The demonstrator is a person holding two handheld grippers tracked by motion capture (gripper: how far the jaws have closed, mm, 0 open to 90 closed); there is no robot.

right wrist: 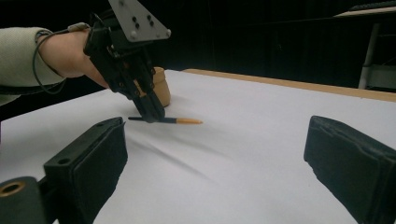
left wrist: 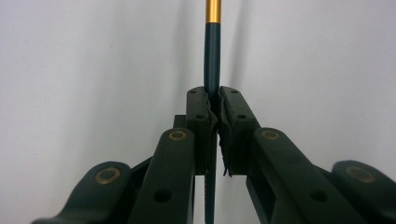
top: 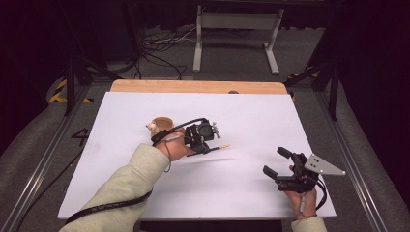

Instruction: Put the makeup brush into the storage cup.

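Note:
A slim dark teal pen (left wrist: pixel 212 56) with a gold end runs between the pads of my left gripper (left wrist: pixel 213 95), which is shut on it. In the high view that left gripper (top: pixel 205 150) is left of the table's middle, and the pen (top: pixel 220 146) pokes out to the right, roughly level and a little above its shadow on the sheet. My right gripper (top: pixel 275 161) rests near the front right corner, open with nothing between its jaws. The right gripper view looks past its own spread jaws (right wrist: pixel 217 140) at the left gripper (right wrist: pixel 152 114) and the pen (right wrist: pixel 184 121).
A small tan rounded holder (top: pixel 159 124) stands just behind the left hand, also in the right gripper view (right wrist: pixel 161 86). The white sheet (top: pixel 251 116) covers the table, with a wooden strip (top: pixel 193 87) along the far edge. A metal stand (top: pixel 237 29) and cables lie beyond.

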